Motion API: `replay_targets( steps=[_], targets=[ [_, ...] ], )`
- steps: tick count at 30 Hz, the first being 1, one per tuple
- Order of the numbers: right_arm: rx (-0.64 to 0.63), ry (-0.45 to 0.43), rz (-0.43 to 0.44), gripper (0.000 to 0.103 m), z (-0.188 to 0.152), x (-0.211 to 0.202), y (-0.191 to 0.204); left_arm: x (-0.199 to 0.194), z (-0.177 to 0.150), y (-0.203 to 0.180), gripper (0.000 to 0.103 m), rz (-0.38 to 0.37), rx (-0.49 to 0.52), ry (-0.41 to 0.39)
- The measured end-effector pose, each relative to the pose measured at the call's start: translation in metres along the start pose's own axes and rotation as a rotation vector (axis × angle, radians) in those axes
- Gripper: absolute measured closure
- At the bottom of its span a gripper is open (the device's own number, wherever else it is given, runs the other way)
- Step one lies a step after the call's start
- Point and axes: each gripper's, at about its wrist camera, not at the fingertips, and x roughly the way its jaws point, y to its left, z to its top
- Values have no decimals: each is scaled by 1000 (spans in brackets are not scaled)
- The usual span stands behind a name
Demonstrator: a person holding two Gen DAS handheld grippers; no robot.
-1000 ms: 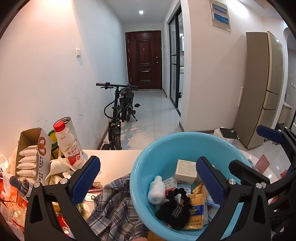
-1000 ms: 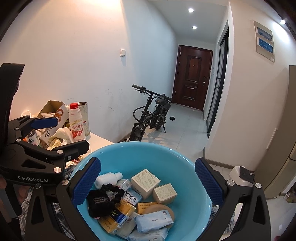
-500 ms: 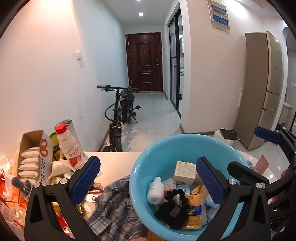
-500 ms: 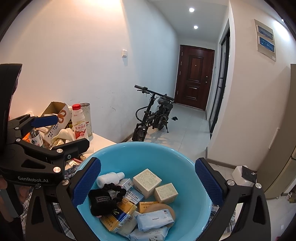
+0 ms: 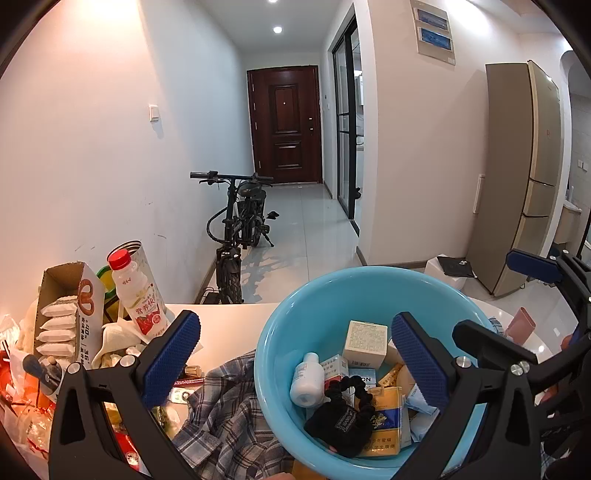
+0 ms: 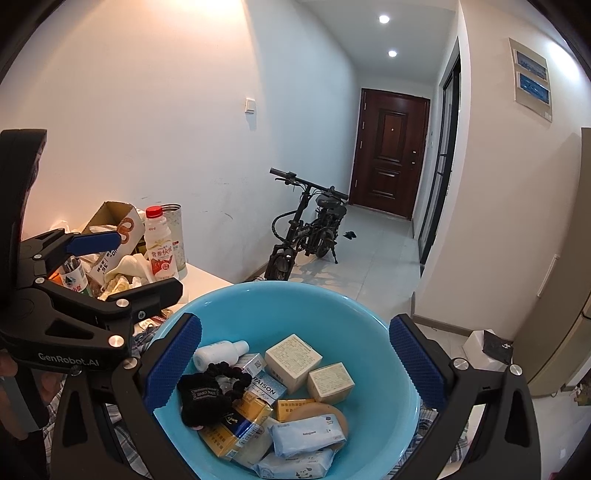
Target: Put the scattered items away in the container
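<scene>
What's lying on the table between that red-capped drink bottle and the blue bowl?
A crumpled plaid shirt lies beside the bowl, with bare white tabletop behind it toward the bottle. The left wrist view shows it best.

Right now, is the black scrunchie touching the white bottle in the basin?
Cannot tell: in both wrist views, the black scrunchie overlaps the white bottle in the basin.

Ahead of me a white-walled hallway runs to a dark red door (image 5: 283, 124) at the frame's centre, with recessed ceiling lights (image 6: 384, 18) glowing above. A black bicycle (image 5: 238, 229) leans by the left wall on glossy pale floor tiles (image 5: 306, 236). At far right stands a tall beige refrigerator (image 5: 524, 177), with a black-framed glass door (image 5: 345, 122) beside the hallway.
</scene>
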Motion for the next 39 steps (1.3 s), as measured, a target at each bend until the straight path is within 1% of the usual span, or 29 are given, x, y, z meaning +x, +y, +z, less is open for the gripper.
replay_targets(
  steps=[7, 13, 23, 28, 31, 33, 36, 39],
  targets=[
    [10, 2, -3, 0, -1, 2, -5, -2, 0, 0, 0, -11, -3, -4],
    [15, -3, -27, 0, 0, -2, -9, -4, 0, -2, 0, -23, -10, -5],
    [21, 1, -34, 0, 2, -7, -9, -10, 1, -2, 0, 0, -9, -18],
    [16, -14, -51, 0, 6, -16, -5, -23, 3, -3, 0, 36, -1, -46],
    [3, -27, -61, 0, 9, -25, -2, -39, 5, -6, 0, 55, 4, -83],
    [1, -48, -52, 0, 12, -36, 0, -49, 5, -7, 0, 55, 0, -102],
    [13, -77, -31, 0, 13, -53, 2, -63, 7, -9, 0, 53, -1, -97],
    [25, -86, -18, 0, 15, -70, 5, -84, 7, -13, 0, 71, 3, -119]
  ],
)
